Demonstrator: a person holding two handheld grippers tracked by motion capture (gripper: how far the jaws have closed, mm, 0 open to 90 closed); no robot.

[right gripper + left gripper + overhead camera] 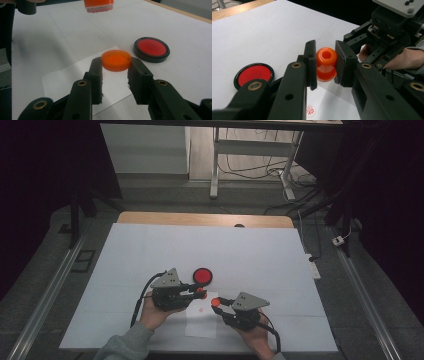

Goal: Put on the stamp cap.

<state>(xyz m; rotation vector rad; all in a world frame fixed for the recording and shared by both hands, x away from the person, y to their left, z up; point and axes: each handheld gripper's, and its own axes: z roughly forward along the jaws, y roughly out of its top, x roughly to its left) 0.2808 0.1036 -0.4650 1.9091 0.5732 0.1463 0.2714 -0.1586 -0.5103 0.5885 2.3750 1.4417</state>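
An orange knob-shaped stamp [326,63] is pinched between the jaws of my left gripper [325,65], its hollow top facing the camera. In the high view the left gripper [201,293] holds the stamp [201,294] just above a white paper sheet [202,322]. My right gripper [116,68] is shut on a round orange cap [116,60], open side up. Seen from above, the right gripper [216,303] and the cap [216,302] are a short way right of the stamp. The stamp's base [98,5] hangs at the top of the right gripper view.
A round red ink pad [203,275] in a black case lies on the white table cover [260,255] just beyond the grippers. The paper carries a small red stamp mark [311,110]. A wooden table edge [205,218] runs along the far side.
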